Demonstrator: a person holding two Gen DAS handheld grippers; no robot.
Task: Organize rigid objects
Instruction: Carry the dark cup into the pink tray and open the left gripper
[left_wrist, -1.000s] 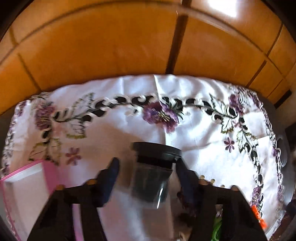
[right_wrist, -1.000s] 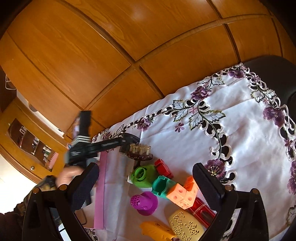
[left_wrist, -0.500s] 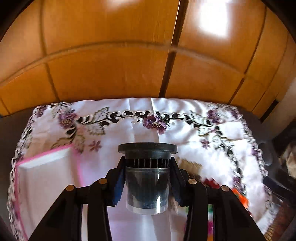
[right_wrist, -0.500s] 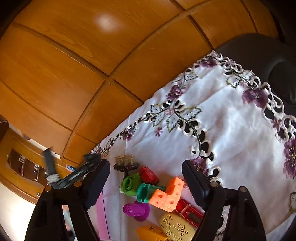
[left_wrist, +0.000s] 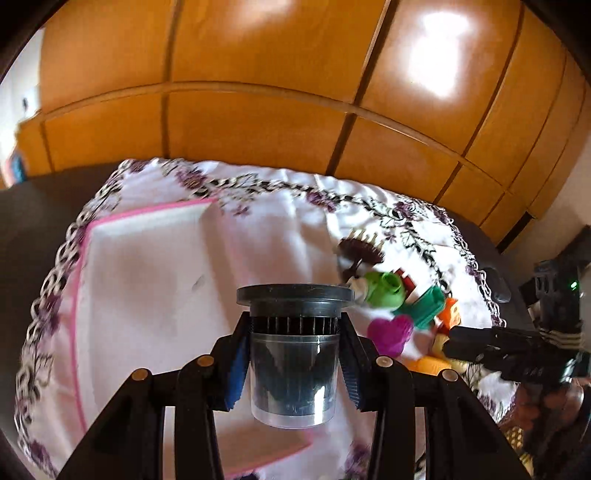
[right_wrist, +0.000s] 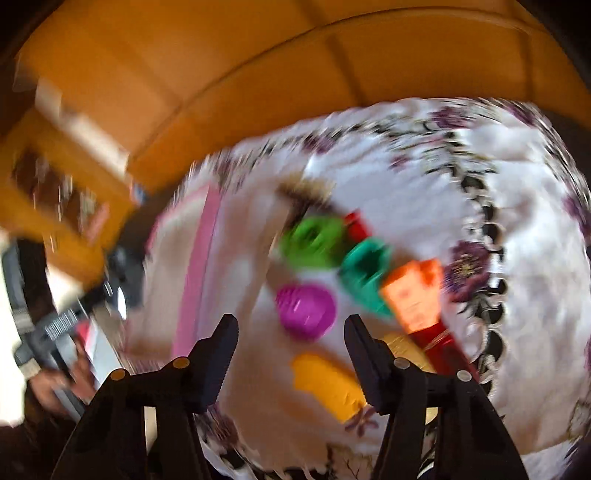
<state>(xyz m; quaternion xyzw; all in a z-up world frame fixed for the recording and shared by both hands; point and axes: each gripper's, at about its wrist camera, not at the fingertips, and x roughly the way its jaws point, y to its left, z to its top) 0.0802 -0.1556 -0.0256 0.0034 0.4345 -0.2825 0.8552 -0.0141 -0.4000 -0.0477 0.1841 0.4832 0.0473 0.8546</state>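
Note:
My left gripper (left_wrist: 293, 354) is shut on a clear jar with a black ribbed cap (left_wrist: 293, 373), held upright above the white tray with a pink rim (left_wrist: 147, 280). A heap of plastic toys lies to the right: a green piece (left_wrist: 384, 293), a teal piece (left_wrist: 424, 308) and a magenta cup (left_wrist: 391, 332). In the blurred right wrist view my right gripper (right_wrist: 291, 339) hangs over that heap with its jaws closing and nothing between the pads. The magenta cup (right_wrist: 306, 310) sits just beyond its fingertips, a yellow piece (right_wrist: 328, 380) below them.
An embroidered white cloth (left_wrist: 280, 206) covers the dark table, with wooden cupboard doors (left_wrist: 258, 74) behind. An orange block (right_wrist: 413, 291), a red piece (right_wrist: 436, 343) and a brown comb-like toy (left_wrist: 360, 253) lie in the heap. A hand (right_wrist: 48, 387) holds the left gripper at the left.
The left gripper closed on the jar, lifted it and carried it left over the tray. The right gripper swung down towards the toy heap and its jaws narrowed.

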